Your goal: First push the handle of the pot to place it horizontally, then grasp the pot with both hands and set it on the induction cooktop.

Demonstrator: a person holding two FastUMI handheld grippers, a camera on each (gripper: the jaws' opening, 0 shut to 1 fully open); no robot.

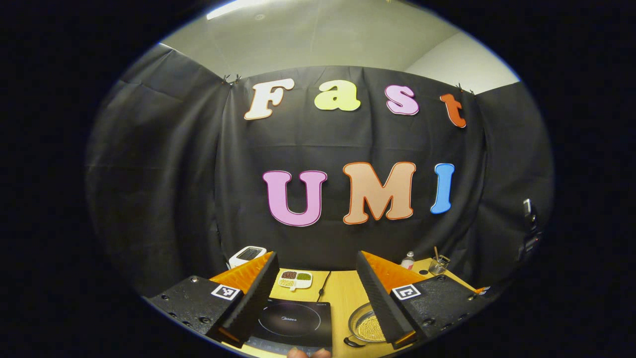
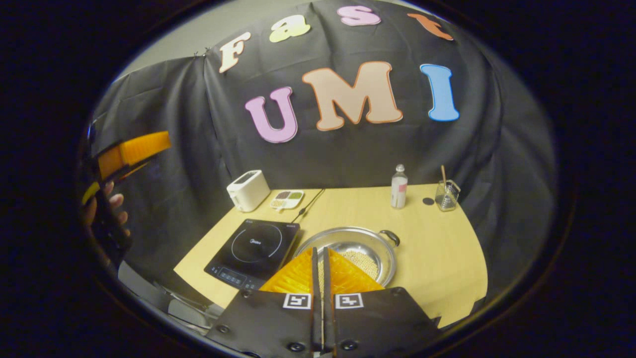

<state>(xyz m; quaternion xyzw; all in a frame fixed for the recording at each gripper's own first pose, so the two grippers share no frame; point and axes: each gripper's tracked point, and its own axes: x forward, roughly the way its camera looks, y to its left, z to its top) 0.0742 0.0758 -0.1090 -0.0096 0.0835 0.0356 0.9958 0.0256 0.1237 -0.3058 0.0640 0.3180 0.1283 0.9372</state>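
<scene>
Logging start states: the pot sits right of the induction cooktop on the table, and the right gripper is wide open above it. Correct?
Not quite: the right gripper is shut, its fingers together, as the right gripper view shows. The pot does sit right of the induction cooktop.

Prob. demo booth: black cloth wall (image 2: 164, 129), cooktop (image 2: 253, 253)
</scene>
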